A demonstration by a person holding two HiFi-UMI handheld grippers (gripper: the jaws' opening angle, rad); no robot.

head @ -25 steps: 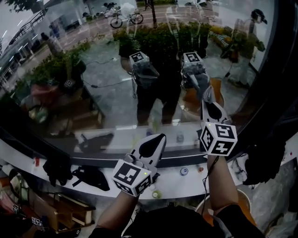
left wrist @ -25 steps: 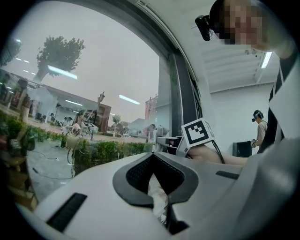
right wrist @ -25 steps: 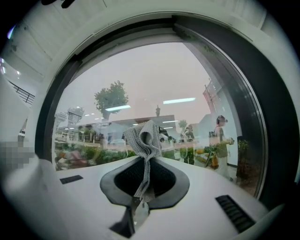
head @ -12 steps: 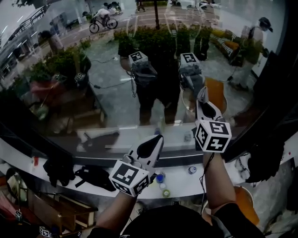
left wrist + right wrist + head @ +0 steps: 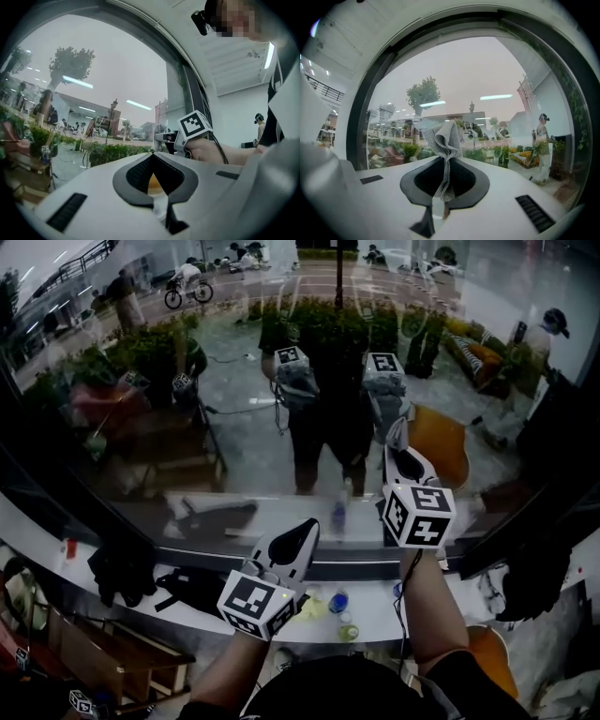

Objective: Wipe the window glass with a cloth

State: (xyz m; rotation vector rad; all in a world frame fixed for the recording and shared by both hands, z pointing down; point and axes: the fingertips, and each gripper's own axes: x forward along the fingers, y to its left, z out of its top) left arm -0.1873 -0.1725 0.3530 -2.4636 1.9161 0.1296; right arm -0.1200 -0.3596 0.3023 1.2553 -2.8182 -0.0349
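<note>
Right tongs (image 5: pixel 443 161) clamp the soft, light grey cloth (image 5: pixel 444 136) by its bunched fold, facing the window glass (image 5: pixel 464 75); left tongs (image 5: pixel 151 154) closed, empty.

A black bag (image 5: pixel 192 589) lies lower left on the white surface (image 5: pixel 370 610). Small bottles (image 5: pixel 339 601) stand lower middle. Green bushes (image 5: pixel 319 322) grow up top.

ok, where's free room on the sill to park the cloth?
Bare sill left of the small red item, and a narrow gap between the bottles and the right forearm. Crowded: black bags left of the left gripper.
</note>
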